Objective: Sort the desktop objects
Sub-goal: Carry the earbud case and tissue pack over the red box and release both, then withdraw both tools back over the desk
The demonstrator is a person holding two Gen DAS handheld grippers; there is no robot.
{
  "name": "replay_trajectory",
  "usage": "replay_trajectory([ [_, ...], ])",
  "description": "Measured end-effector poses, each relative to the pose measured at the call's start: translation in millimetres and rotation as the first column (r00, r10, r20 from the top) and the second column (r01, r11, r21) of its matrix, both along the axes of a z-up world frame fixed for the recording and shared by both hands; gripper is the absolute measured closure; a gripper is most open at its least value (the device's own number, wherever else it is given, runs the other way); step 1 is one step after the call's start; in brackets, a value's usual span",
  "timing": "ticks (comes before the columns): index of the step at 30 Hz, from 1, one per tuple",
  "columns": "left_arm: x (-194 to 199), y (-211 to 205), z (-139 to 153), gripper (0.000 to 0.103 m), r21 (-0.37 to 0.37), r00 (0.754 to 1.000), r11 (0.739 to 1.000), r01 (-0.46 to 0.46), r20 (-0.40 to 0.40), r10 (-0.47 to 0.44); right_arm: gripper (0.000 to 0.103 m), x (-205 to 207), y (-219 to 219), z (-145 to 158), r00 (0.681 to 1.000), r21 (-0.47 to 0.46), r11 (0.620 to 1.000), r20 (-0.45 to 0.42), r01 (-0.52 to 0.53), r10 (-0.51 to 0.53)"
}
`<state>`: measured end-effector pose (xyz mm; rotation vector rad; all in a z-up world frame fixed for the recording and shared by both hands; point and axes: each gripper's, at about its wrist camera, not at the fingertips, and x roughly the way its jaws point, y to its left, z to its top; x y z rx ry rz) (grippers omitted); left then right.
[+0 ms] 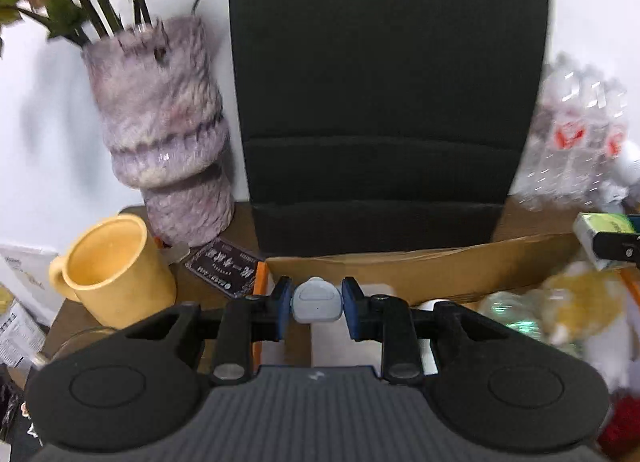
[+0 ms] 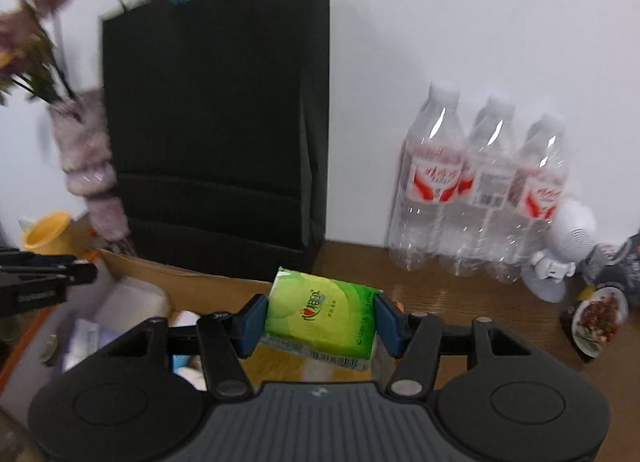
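While gripped, tissue pack [image 2: 324, 318] above box [image 2: 192, 282].

You have a small pale grey device [image 1: 317, 301], rounded like a pebble with a tiny dot on its face and a short stub on top, clamped between the blue pads of your left gripper [image 1: 317, 308], held above the open cardboard box [image 1: 420, 262] on the brown desk. In your right gripper [image 2: 320, 324] sits a green tissue pack [image 2: 322, 318], soft plastic wrapping with a red logo and a barcode strip along its lower edge; it is tilted, its left corner raised, gripped by its two short sides near the box's right edge.
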<state>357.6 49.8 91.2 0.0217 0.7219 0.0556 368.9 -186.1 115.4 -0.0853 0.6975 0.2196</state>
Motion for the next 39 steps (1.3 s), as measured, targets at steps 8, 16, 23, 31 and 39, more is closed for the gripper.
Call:
replay_trajectory([
  [8,2.9,8.7,2.3,0.045,-0.026,1.000,0.999,-0.021,0.004,0.021,0.031,18.7,-12.1,-1.3,0.996,0.043,0.998,-0.080,0.041,-0.038],
  [16,-42.8,2.2,44.3,0.021,-0.020,1.000,1.000,-0.006,0.008,0.006,0.030,-21.8,-12.0,28.4,0.994,0.044,0.998,-0.107,0.038,-0.033],
  [23,-126.4,-8.9,71.2,0.012,0.005,0.998,1.000,0.007,0.070,-0.007,0.023,-110.1,-15.5,50.6,0.998,0.036,0.999,-0.066,0.012,-0.010],
  [31,-297.5,-28.5,16.4,0.000,-0.053,0.988,0.993,0.105,0.123,-0.098,0.012,-281.3,-20.2,6.9,0.997,0.088,0.996,0.074,-0.032,0.026],
  [39,-375.1,-42.1,-49.2,0.000,-0.014,0.990,0.996,0.093,0.105,-0.091,0.012,-377.0,5.4,-72.8,0.991,0.019,0.998,0.122,-0.056,0.053],
])
